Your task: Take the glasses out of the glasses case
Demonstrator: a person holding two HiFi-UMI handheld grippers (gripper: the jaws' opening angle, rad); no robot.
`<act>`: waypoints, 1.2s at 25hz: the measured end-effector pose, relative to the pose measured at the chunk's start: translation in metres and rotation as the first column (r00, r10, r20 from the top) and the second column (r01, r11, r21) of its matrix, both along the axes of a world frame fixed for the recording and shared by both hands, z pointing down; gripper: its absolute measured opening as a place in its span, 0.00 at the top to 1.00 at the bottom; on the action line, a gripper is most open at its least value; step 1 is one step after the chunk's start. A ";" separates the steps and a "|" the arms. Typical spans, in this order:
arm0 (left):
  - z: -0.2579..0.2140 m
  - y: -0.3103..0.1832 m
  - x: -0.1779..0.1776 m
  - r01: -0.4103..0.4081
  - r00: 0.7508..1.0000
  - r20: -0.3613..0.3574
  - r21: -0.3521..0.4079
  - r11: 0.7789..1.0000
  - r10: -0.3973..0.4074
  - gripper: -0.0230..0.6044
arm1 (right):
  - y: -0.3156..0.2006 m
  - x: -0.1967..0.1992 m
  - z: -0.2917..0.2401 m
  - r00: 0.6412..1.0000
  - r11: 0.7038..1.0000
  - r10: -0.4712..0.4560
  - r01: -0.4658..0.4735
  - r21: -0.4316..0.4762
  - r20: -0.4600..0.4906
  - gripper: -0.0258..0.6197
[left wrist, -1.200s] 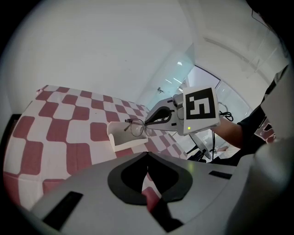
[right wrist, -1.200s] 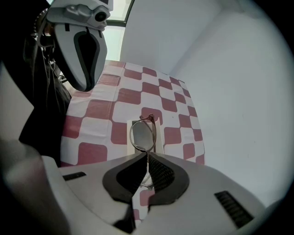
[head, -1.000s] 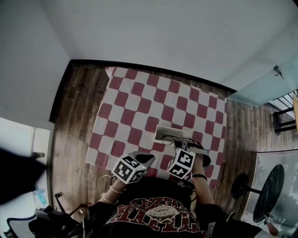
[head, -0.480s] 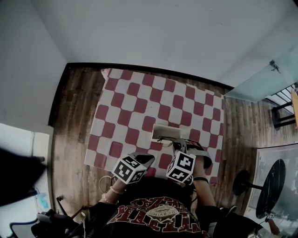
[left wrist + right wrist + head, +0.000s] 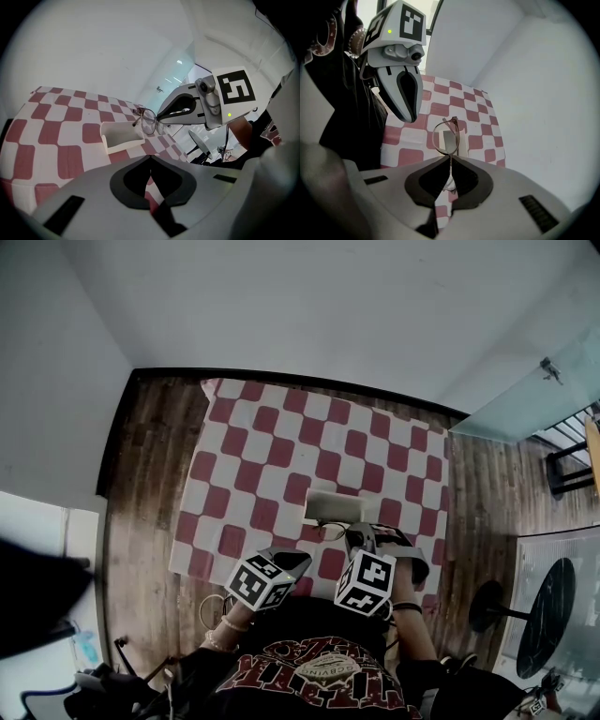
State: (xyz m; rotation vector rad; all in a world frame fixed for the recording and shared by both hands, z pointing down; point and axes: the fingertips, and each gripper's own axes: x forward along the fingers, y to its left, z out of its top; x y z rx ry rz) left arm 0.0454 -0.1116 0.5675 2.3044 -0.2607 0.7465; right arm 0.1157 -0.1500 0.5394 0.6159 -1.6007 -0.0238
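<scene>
Red-and-white checkered cloth point(image 5: 281, 465) carries the open white glasses case point(image 5: 333, 506). Right gripper point(image 5: 450, 158) jaws clamp the thin-rimmed, round-lensed glasses point(image 5: 446, 137) just beside the case. Left gripper point(image 5: 150, 156) jaws are closed together on nothing.

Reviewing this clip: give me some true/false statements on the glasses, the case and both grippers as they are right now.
1. The right gripper is shut on the glasses. True.
2. The glasses lie inside the white case. False: they are held up outside it, in the right gripper's jaws.
3. The left gripper grips the case. False: its jaws are together with nothing between them, and it is apart from the case.
4. The case sits on a red-and-white checked cloth. True.
</scene>
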 end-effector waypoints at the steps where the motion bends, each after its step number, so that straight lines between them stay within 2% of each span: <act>1: 0.000 0.000 0.000 0.001 1.000 -0.002 0.000 1.000 -0.001 0.95 | 0.001 -0.001 -0.002 1.000 1.000 -0.003 0.003 -0.002 0.002 0.92; 30: 0.003 0.004 0.011 -0.035 0.999 0.003 0.002 0.999 0.035 0.95 | 0.020 -0.020 -0.052 0.997 0.999 -0.038 0.038 0.005 0.072 0.92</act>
